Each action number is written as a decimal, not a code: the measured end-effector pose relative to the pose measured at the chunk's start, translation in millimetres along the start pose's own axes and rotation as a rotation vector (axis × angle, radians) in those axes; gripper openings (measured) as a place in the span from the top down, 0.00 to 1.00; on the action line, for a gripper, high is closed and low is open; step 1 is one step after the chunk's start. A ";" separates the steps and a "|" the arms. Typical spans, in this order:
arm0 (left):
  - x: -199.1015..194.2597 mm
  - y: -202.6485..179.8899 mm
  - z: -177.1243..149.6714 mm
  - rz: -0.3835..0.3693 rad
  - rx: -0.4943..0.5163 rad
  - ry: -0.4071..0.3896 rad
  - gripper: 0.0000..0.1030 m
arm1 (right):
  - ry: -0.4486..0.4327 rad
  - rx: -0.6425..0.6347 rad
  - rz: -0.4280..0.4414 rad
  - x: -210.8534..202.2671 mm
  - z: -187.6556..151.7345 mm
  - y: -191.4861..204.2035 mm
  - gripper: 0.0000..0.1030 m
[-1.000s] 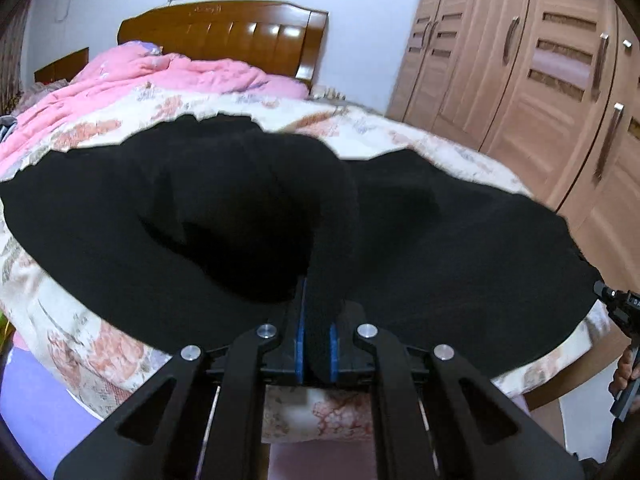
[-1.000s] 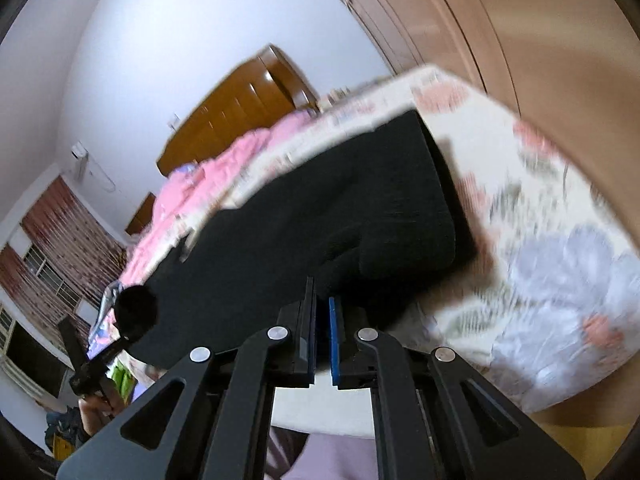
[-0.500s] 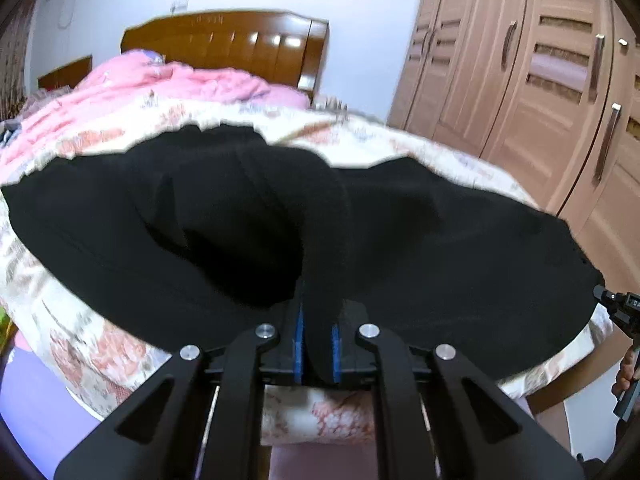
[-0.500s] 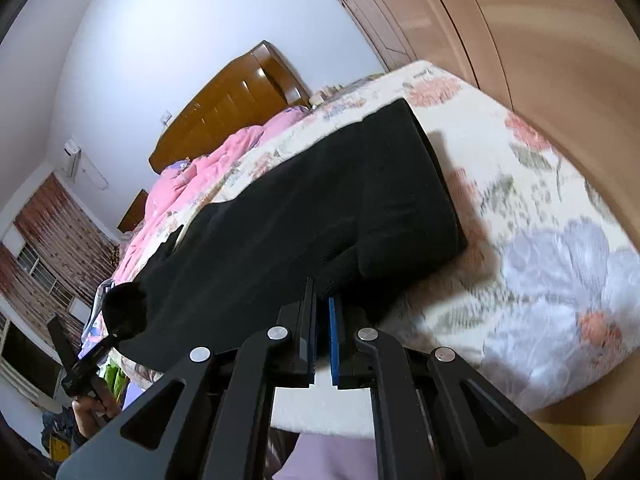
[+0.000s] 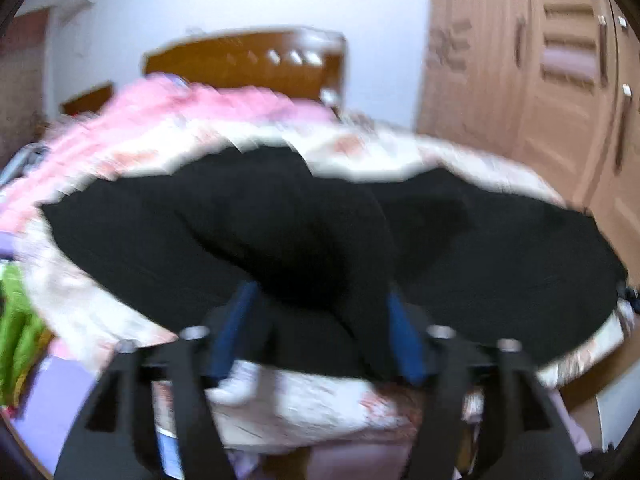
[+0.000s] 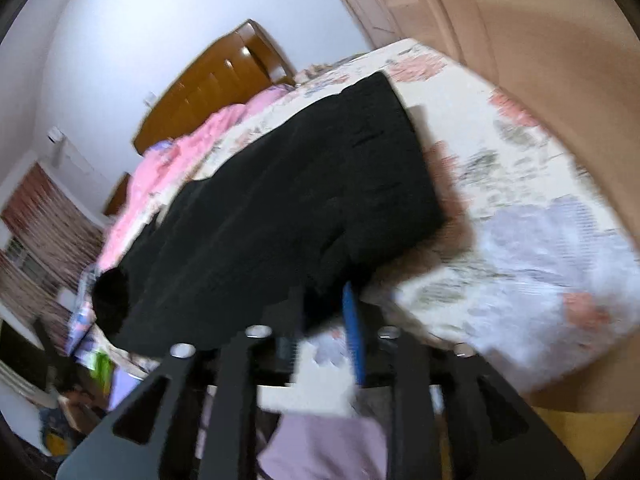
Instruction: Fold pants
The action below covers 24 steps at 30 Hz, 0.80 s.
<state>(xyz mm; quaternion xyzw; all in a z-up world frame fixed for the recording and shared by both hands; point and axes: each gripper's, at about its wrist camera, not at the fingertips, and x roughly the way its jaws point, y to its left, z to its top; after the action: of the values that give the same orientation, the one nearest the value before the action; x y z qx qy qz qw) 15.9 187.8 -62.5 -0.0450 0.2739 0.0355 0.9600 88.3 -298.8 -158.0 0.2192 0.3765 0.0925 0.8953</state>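
The black pants (image 5: 280,232) lie spread across the foot of the floral bed sheet (image 5: 328,396), with a raised fold in the middle. My left gripper (image 5: 320,320) is open, its blue pads wide apart on either side of that fold at the near edge. In the right wrist view the pants (image 6: 288,200) stretch away to the left along the bed edge. My right gripper (image 6: 324,312) is open, with the near corner of the pants lying between its fingers. Both views are motion-blurred.
A pink quilt (image 5: 168,112) and a wooden headboard (image 5: 248,64) are at the far end of the bed. Wooden wardrobe doors (image 5: 560,80) stand close on the right. A green item (image 5: 16,320) lies by the bed's left side.
Both grippers were shut on the pants' near edge and have now opened. The cloth has dropped back onto the bed and both cameras are moving.
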 end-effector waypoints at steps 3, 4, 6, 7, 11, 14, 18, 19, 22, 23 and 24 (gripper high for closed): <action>-30.5 3.6 23.0 0.077 -0.001 -0.118 0.22 | -0.100 -0.067 -0.127 -28.1 0.5 8.4 0.38; -35.7 0.3 31.6 0.058 0.009 -0.138 0.22 | -0.146 -0.100 -0.163 -36.2 4.6 14.1 0.37; -31.0 -19.2 54.7 -0.028 0.059 -0.124 0.22 | -0.181 -0.157 -0.153 -38.7 17.2 29.0 0.37; -21.4 -35.9 66.5 -0.069 0.103 -0.092 0.22 | -0.180 -0.173 -0.142 -33.7 24.6 34.4 0.36; 59.2 -113.2 102.5 -0.286 0.240 0.138 0.22 | -0.134 -0.260 -0.123 5.2 52.4 61.6 0.25; 120.5 -136.2 113.6 -0.345 0.230 0.297 0.28 | -0.075 -0.308 -0.113 41.7 66.8 75.6 0.24; 185.6 -136.6 131.6 -0.366 0.219 0.412 0.34 | -0.027 -0.334 -0.132 72.3 73.5 85.9 0.22; 197.1 -134.0 132.0 -0.386 0.216 0.446 0.34 | -0.018 -0.330 -0.126 78.0 73.4 85.0 0.22; 228.5 -131.0 131.8 -0.468 0.219 0.534 0.35 | -0.001 -0.312 -0.121 89.6 71.9 78.0 0.22; 231.8 -132.7 128.8 -0.473 0.240 0.545 0.36 | 0.006 -0.304 -0.122 93.6 71.7 76.4 0.22; 235.8 -136.0 126.1 -0.471 0.272 0.551 0.40 | 0.008 -0.296 -0.116 96.9 70.8 72.1 0.22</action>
<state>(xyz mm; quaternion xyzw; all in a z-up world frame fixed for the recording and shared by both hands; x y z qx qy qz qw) 294.3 76.3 -71.5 0.0131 0.5060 -0.2361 0.8295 206.7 -225.6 -142.2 0.0624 0.3745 0.0958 0.9201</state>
